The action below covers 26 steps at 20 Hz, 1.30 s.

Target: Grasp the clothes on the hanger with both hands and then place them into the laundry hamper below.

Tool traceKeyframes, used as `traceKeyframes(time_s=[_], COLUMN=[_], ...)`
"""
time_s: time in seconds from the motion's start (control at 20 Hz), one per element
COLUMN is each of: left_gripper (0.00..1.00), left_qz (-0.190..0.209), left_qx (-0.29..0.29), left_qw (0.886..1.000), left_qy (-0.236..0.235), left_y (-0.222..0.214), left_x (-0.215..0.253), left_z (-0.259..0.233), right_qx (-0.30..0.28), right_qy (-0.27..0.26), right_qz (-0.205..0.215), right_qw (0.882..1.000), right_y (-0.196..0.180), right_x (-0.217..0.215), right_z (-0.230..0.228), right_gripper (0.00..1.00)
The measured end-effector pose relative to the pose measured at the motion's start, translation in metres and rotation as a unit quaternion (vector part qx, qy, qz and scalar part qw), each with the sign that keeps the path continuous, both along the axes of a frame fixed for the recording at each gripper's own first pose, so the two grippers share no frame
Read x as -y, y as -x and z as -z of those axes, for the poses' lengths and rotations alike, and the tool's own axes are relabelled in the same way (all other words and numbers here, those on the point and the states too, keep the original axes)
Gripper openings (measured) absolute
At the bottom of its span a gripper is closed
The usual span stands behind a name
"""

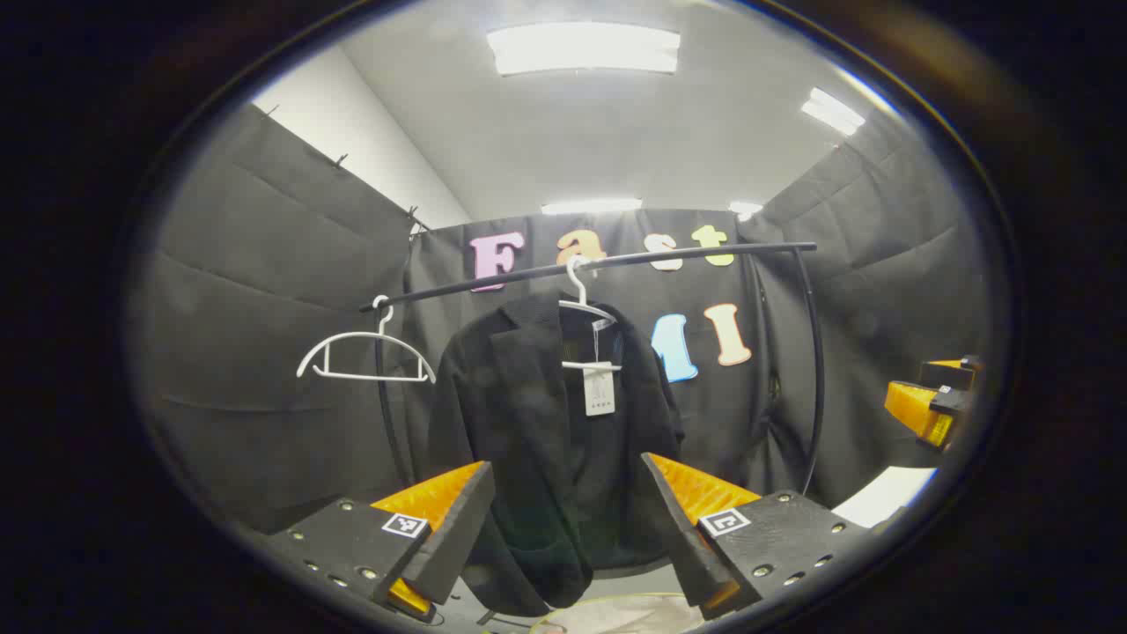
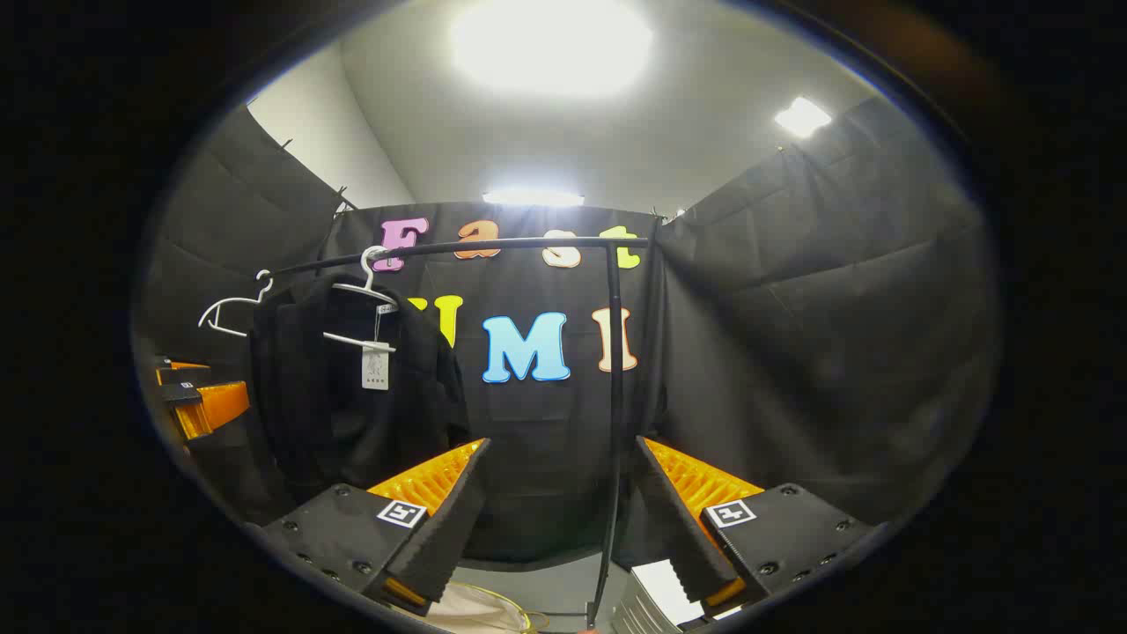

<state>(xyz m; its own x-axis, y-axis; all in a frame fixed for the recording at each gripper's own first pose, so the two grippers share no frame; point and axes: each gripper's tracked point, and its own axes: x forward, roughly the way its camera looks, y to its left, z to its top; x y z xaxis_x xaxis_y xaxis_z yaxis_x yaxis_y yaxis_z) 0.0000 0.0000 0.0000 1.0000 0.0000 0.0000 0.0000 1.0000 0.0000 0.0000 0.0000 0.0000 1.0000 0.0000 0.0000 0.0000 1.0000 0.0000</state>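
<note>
**Soft jacket ahead, both my jaws open and empty**

The dark jacket (image 1: 546, 440) hangs on a white hanger (image 1: 588, 339) from the black rail (image 1: 599, 262), straight ahead of my left gripper (image 1: 563, 528), whose jaws stand wide apart with nothing between them. A paper tag (image 1: 600, 389) dangles at the collar. A second hanger (image 1: 365, 357), bare, hangs further along the rail. My right gripper (image 2: 563, 528) is likewise spread wide and holds nothing; from the right gripper view the jacket sits off to one side, and the rail's upright post (image 2: 614, 423) stands nearly between my jaws, so I judge I must swing toward the cloth before closing.

I take the jacket for a soft, limp thing, fairly light, that will sag and fold wherever I pinch it. The collar and lapels look thicker, so I would grip one shoulder with each gripper, just below the hanger's arms, bunching enough cloth that it cannot slide out. The hanger may lift off or catch.

Below, a pale rim at the bottom edge may be the hamper (image 1: 616, 612); I cannot tell for sure.
</note>
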Motion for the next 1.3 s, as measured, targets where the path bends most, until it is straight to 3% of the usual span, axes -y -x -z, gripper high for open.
traceKeyframes(time_s=[0.75, 1.3], left_gripper=[0.96, 0.96], left_qz=[-0.001, 0.02], left_qx=[-0.006, -0.011], left_qw=[1.0, 1.0], left_qy=[0.004, 0.0], left_y=[-0.016, -0.06], left_x=[-0.016, -0.032], left_z=[-0.003, 0.001], right_qx=[0.003, 0.0], right_qy=[-0.001, -0.006], right_qz=[-0.002, -0.034], right_qw=[1.0, 0.999], right_y=[-0.013, -0.046], right_x=[-0.014, -0.073], right_z=[-0.012, -0.014], right_gripper=[0.99, 0.99])
